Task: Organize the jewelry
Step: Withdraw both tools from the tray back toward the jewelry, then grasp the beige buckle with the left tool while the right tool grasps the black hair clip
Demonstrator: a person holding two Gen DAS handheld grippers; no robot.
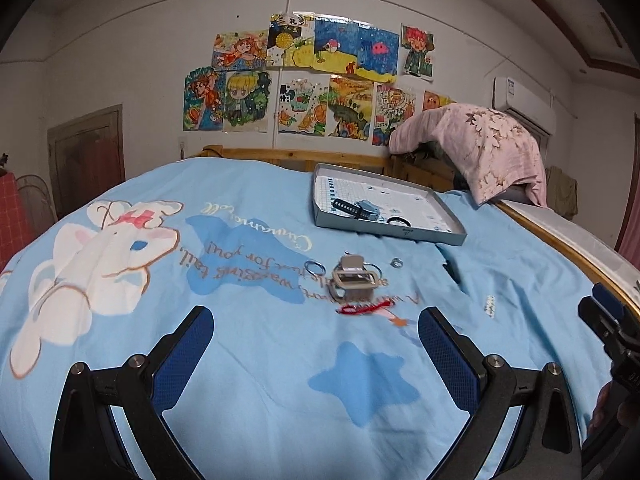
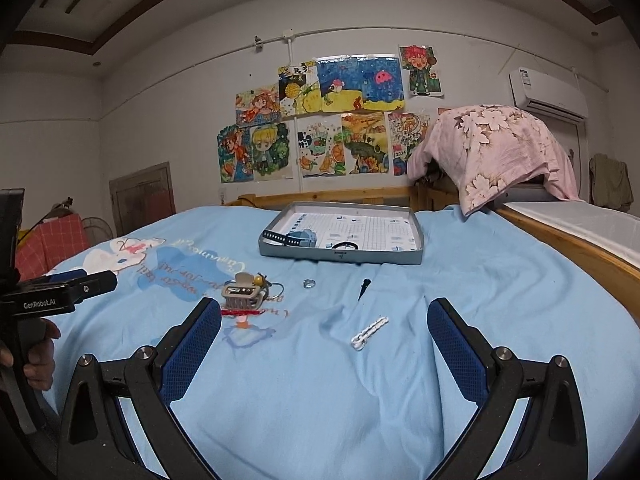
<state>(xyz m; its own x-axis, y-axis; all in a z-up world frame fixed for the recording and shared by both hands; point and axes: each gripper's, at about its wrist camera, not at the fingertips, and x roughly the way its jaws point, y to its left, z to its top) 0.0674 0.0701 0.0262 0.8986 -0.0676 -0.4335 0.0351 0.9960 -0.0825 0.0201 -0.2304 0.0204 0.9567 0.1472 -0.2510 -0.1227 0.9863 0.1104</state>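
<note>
Blue quilt (image 2: pixel 480 300) carrying loose jewelry: white chain (image 2: pixel 370 333) lying near right gripper (image 2: pixel 324 340), tray (image 2: pixel 340 257) waiting far; both grippers, left gripper (image 1: pixel 316 344) included, gaping wide, empty; advising low pinch across chain's middle

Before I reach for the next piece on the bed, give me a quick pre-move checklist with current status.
1. Left tongs open and empty: ok.
2. Right tongs open and empty: ok.
3. Tray has bare room left beside the watch and black ring: ok.
4. White chain lies free just ahead of the right tongs: ok.
5. Hair clip separate from the key rings and red string around it: cannot tell.
6. Small silver ring lies apart from other pieces: ok.
</note>
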